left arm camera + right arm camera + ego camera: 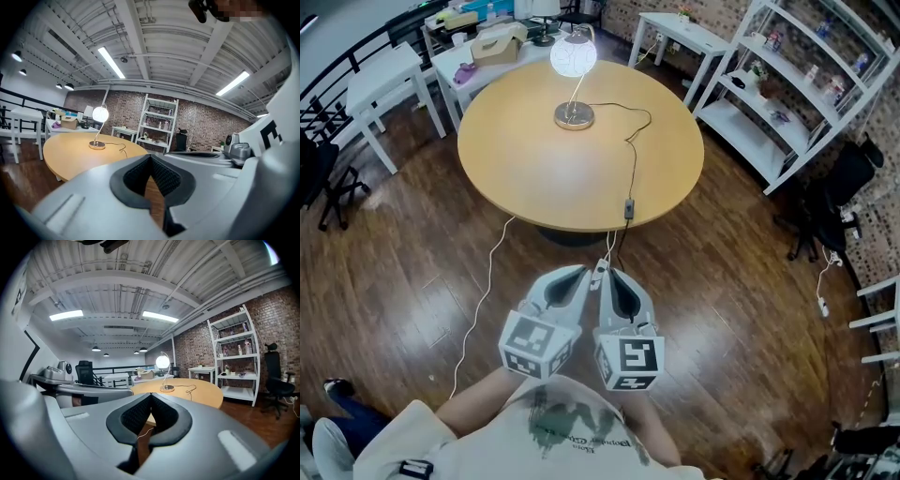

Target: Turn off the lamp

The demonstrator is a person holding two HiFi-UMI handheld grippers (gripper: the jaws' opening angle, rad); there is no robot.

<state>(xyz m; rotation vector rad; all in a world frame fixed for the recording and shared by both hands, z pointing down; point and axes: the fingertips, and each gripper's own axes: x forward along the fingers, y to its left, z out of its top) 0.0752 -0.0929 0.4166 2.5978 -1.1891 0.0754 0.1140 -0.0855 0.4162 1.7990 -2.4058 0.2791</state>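
A lamp with a glowing globe [573, 56] and a round metal base [574, 115] stands lit on the far side of the round wooden table [525, 159]. Its black cord runs to an inline switch [629, 209] hanging at the table's near edge. My left gripper [584, 273] and right gripper [614, 275] are side by side close to my body, short of the table, both shut and holding nothing. The lit lamp [100, 114] shows far ahead in the left gripper view beyond the shut left gripper [150, 157], and the lamp [162, 362] likewise beyond the right gripper [151, 395].
White shelving [787, 94] stands to the right of the table, with a black office chair [834, 183] beside it. White side tables [384, 80] and a cardboard box [495, 47] are at the back left. A white cable [483, 300] trails over the wooden floor.
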